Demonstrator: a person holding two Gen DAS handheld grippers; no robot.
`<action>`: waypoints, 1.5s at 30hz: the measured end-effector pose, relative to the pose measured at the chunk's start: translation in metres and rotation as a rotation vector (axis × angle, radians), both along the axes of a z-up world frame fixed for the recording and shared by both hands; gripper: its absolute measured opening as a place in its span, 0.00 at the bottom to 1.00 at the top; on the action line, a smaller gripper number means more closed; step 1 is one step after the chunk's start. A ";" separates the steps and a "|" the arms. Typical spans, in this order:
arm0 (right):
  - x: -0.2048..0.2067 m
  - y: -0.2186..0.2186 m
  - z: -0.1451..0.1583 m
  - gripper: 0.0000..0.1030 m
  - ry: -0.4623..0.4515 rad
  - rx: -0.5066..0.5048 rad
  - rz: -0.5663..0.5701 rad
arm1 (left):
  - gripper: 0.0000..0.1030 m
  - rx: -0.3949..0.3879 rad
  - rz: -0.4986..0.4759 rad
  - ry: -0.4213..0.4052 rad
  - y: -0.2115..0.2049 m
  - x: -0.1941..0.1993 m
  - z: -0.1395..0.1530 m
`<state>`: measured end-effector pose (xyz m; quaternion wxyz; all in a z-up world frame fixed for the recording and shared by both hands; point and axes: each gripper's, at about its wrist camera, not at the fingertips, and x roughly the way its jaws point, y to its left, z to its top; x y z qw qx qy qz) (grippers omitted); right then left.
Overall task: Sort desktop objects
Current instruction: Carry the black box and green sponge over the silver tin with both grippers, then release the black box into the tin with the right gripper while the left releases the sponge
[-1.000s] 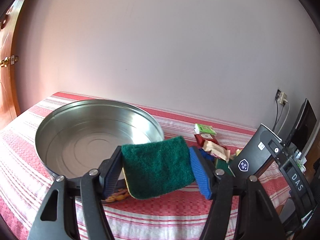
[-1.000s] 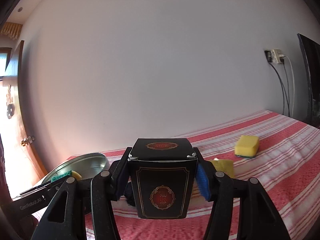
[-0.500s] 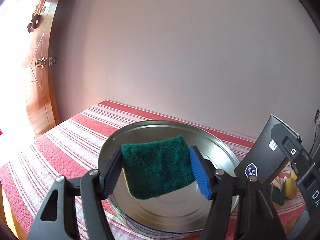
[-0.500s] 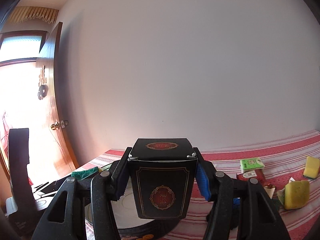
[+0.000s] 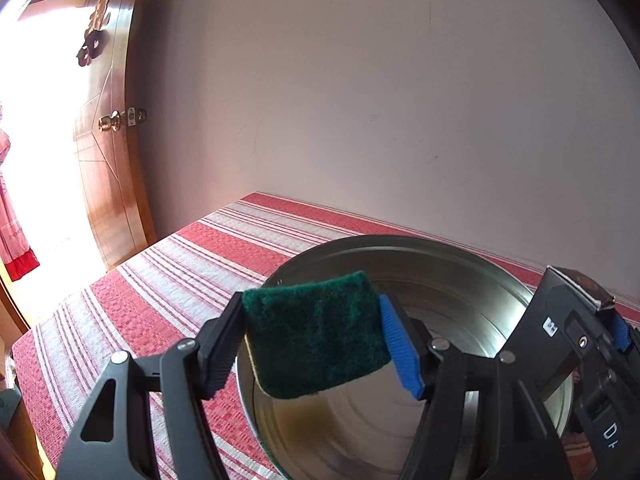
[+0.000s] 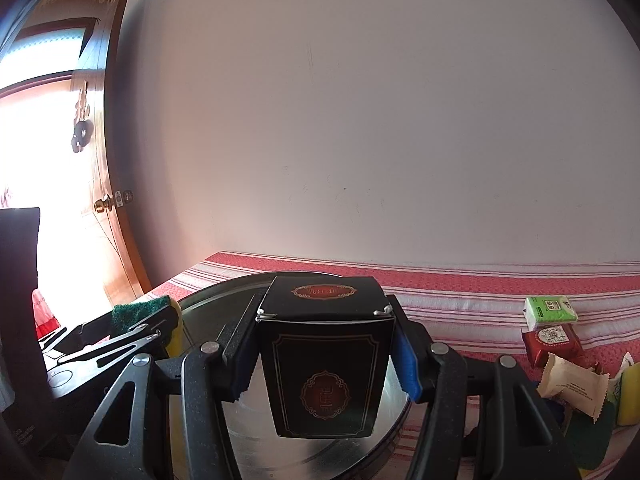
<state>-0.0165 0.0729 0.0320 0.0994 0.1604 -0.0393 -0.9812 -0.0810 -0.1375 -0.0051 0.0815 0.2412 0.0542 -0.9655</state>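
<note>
So, big picture first: red-and-white striped tablecloth (image 5: 192, 280) with a big round metal pan (image 5: 460, 268) sitting on it near the wall. Both my grippers hang over that pan, tilted a bit downward. My right gripper (image 6: 326, 354) is clamped on a black carton with red emblems (image 6: 324, 360), upright, blocking most of the pan from that camera. My left gripper (image 5: 312, 344) is pinching a green scouring sponge (image 5: 316, 336), yellow underside just peeking out, above the pan's near edge. Off to the right there's a small pile: green tissue pack (image 6: 550, 310), red snack packet (image 6: 554, 338), cream wrapper (image 6: 574, 384).
</note>
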 end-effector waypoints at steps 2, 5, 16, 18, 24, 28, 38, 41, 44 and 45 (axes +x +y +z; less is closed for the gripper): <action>0.000 -0.001 -0.003 0.58 -0.003 0.008 0.017 | 0.65 -0.009 0.013 -0.008 0.002 -0.001 -0.004; -0.002 -0.003 -0.008 0.59 -0.016 0.026 0.031 | 0.66 -0.004 0.018 -0.028 0.002 -0.006 -0.010; 0.012 0.012 -0.005 0.89 0.025 0.008 -0.022 | 0.99 -0.095 0.067 0.096 0.016 0.019 -0.002; 0.016 0.016 -0.004 0.90 0.036 0.005 -0.047 | 0.99 -0.100 0.063 0.095 0.015 0.017 -0.001; 0.028 0.014 0.002 0.99 0.101 0.020 -0.106 | 1.00 -0.088 0.073 0.111 0.010 0.020 0.000; 0.033 0.015 0.005 0.99 0.105 0.020 -0.111 | 1.00 -0.102 0.066 0.119 0.013 0.020 0.001; 0.041 0.013 0.009 0.99 0.136 0.043 -0.132 | 1.00 -0.101 0.079 0.100 0.014 0.018 0.000; 0.040 0.013 0.009 0.99 0.136 0.031 -0.129 | 1.00 -0.102 0.079 0.101 0.013 0.018 0.001; 0.040 0.015 0.009 0.99 0.131 0.021 -0.135 | 1.00 -0.103 0.080 0.102 0.013 0.019 0.001; 0.040 0.016 0.009 0.99 0.129 0.020 -0.139 | 1.00 -0.103 0.080 0.103 0.013 0.019 0.000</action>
